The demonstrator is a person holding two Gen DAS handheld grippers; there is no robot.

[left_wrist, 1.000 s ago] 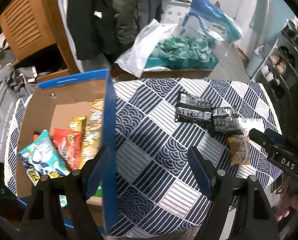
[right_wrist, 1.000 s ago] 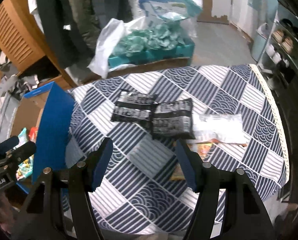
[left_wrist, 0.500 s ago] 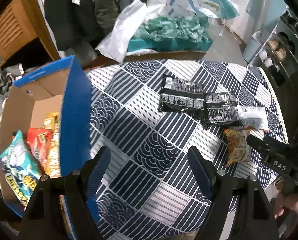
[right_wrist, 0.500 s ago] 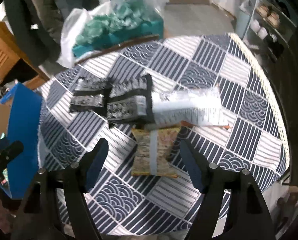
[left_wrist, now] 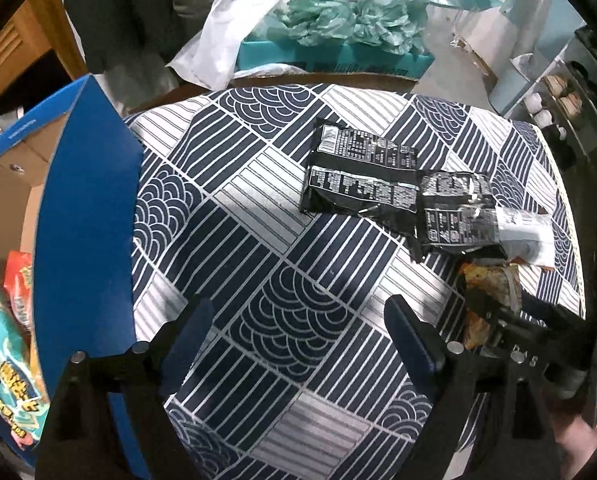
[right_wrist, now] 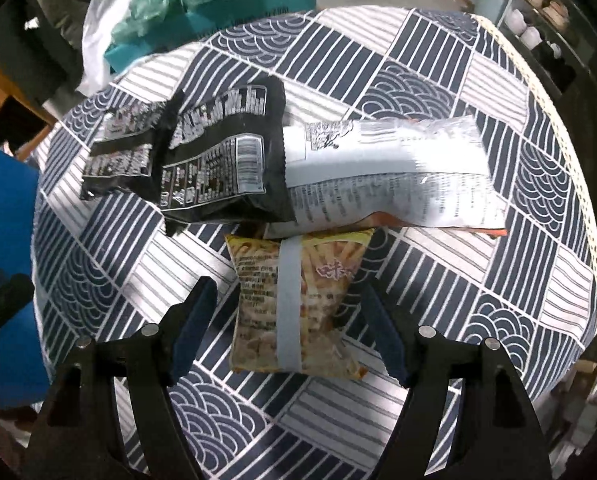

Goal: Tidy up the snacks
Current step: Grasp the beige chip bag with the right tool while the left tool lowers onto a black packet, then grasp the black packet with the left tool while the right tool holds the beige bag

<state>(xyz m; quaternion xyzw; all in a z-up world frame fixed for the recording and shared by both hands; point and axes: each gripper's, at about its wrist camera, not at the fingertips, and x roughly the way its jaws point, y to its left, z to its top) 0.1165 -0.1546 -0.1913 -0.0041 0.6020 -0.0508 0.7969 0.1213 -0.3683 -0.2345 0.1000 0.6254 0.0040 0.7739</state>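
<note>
Far left, left wrist view: open cardboard box with blue outer walls (left_wrist: 86,216), standing on the table edge; it already holds several packets, among them a teal snack bag with cartoon print (left_wrist: 2,344) and a red-orange snack bag (left_wrist: 20,280); this part of the sorting appears done. Centre: round table under a navy-and-white patterned cloth (left_wrist: 258,240); the left gripper (left_wrist: 298,332) hovers over bare cloth with its fingers spread wide, holding nothing. Right of centre: two black foil snack packets with white print, the larger (left_wrist: 358,172) overlapping the smaller (left_wrist: 454,208), which in turn overlaps a white-and-clear long snack packet (right_wrist: 390,176). Right, right wrist view: small yellow packet of fry-shaped snacks with a pale blue band (right_wrist: 294,300), lying flat beside the white packet; the right gripper (right_wrist: 290,320) is spread wide with a finger on either side of it, not yet closed on it. Judged progress: roughly halfway; four packets remain on the cloth, well apart from the box, the yellow one likely next.
</note>
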